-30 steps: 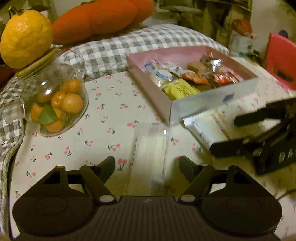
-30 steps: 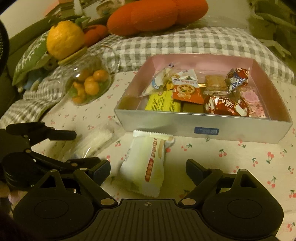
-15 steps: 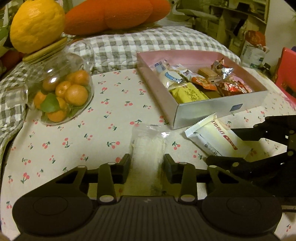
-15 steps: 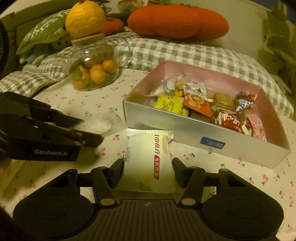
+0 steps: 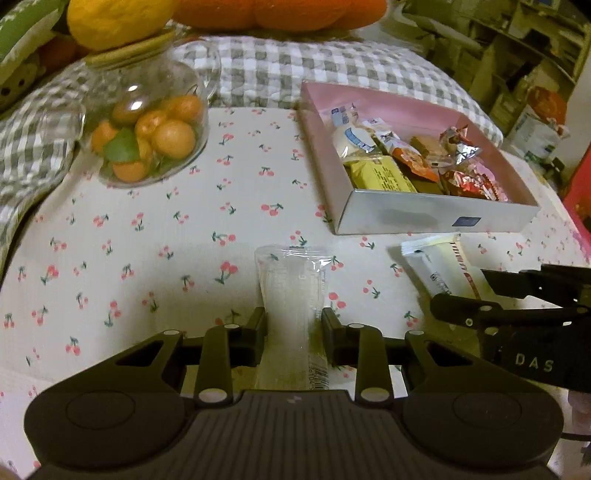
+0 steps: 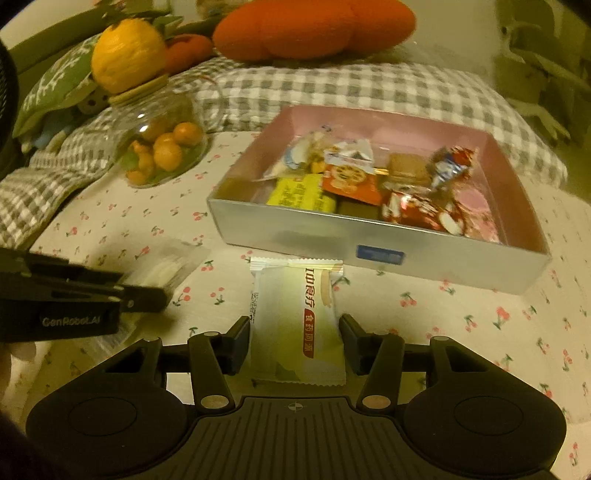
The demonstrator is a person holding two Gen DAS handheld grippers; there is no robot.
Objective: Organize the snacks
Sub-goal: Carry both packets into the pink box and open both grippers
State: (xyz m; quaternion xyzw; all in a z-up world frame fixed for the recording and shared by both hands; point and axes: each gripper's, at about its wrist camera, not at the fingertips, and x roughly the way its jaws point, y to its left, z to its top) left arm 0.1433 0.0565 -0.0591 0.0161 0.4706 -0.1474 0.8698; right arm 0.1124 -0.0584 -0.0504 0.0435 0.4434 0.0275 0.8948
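My left gripper (image 5: 293,326) is shut on a clear-wrapped white snack (image 5: 293,291) that lies on the cherry-print cloth. My right gripper (image 6: 293,338) is shut on a white snack packet with red lettering (image 6: 297,317), just in front of the silver box's near wall. The pink-lined silver box (image 5: 436,218) holds several wrapped snacks. It also shows in the right wrist view (image 6: 443,258). The right gripper shows at the right of the left wrist view (image 5: 480,291), with the white packet (image 5: 443,266) between its fingers. The left gripper shows at the left of the right wrist view (image 6: 144,291), on the clear snack (image 6: 166,266).
A glass jar of small oranges (image 5: 147,136) with a yellow fruit on its lid stands at the back left. A checked blanket (image 5: 332,70) and orange cushions (image 6: 314,26) lie behind the box. A red object (image 5: 580,192) is at the far right.
Both grippers went from wide open to shut, the left on the clear snack, the right on the white packet. Both moved forward towards the box.
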